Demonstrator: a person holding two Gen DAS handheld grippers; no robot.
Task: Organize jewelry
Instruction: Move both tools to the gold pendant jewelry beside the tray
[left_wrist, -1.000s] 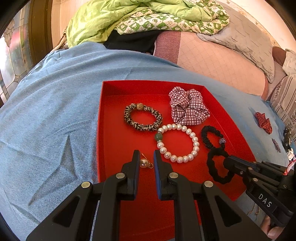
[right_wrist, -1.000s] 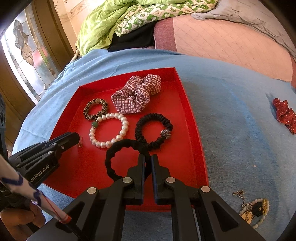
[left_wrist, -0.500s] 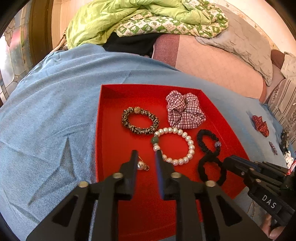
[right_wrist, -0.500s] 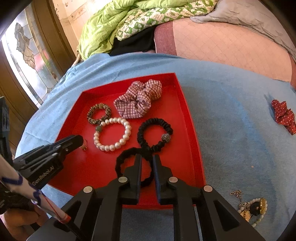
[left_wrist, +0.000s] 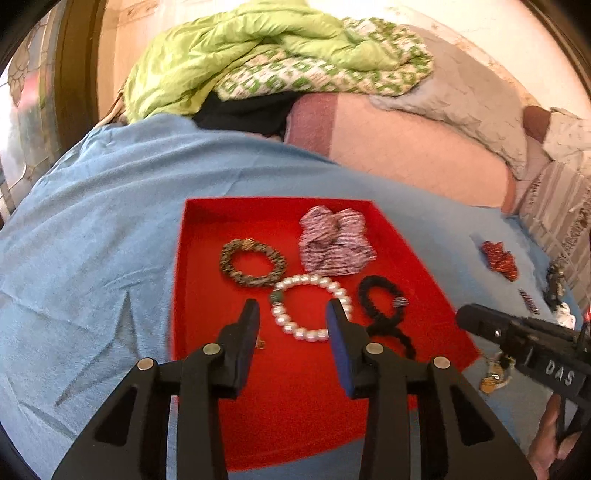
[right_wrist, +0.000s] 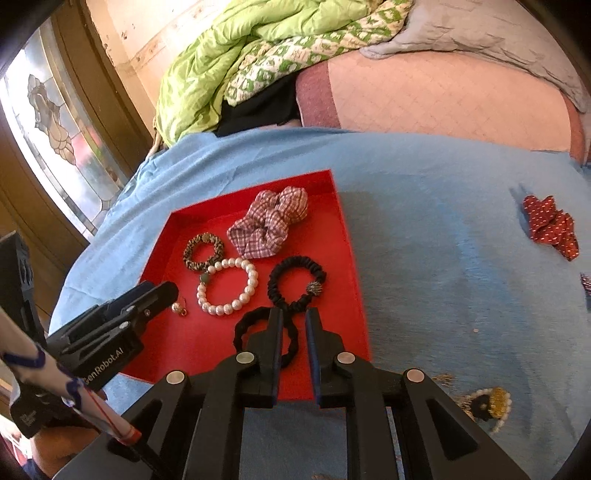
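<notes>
A red tray (left_wrist: 207, 373) (right_wrist: 177, 343) lies on the blue cloth. In it are a leopard-print hair tie (left_wrist: 252, 262) (right_wrist: 203, 251), a plaid scrunchie (left_wrist: 334, 242) (right_wrist: 271, 223), a pearl bracelet (left_wrist: 310, 306) (right_wrist: 227, 286), a beaded black hair tie (right_wrist: 297, 282), a plain black hair tie (right_wrist: 264, 339) and a pearl earring (right_wrist: 179, 308). My left gripper (left_wrist: 291, 317) is open and empty above the tray's near part. My right gripper (right_wrist: 294, 321) is slightly open and empty above the plain black hair tie.
A red dotted bow (right_wrist: 550, 227) (left_wrist: 498, 258) and a gold-and-pearl ornament (right_wrist: 487, 406) lie on the blue cloth (right_wrist: 443, 258) right of the tray. A green quilt (left_wrist: 258, 59) and grey pillow (left_wrist: 461, 92) lie at the back. A stained-glass window (right_wrist: 55, 129) is at left.
My left gripper opened wide and drew back from the pearl earring. My right gripper let go of the plain black hair tie, opened slightly and lifted.
</notes>
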